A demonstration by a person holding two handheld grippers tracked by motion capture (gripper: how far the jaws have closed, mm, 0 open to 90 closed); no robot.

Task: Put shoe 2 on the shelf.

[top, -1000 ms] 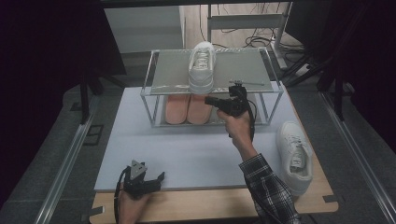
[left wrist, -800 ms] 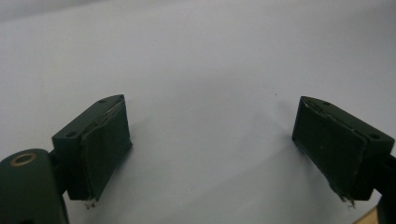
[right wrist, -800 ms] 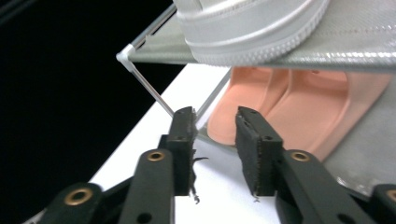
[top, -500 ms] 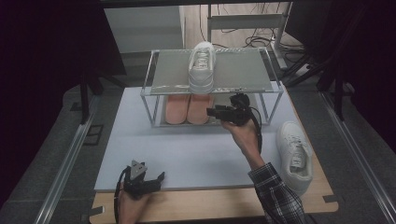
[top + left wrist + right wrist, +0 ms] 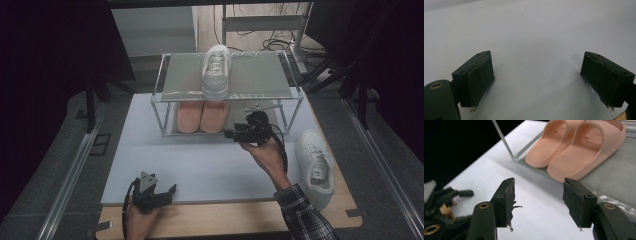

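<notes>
i see the wire-framed two-shelf rack at upper centre of the high view, one white sneaker on its top shelf, smooth peach foam slides below. its mate, the second sneaker, lies at the right edge on the pale mat. i judge the pair is half shelved. my right gripper, mid-frame, has just been opening, nothing between the jaws; next it must swing right for that shoe. left gripper, lower left, is spread and empty.
</notes>
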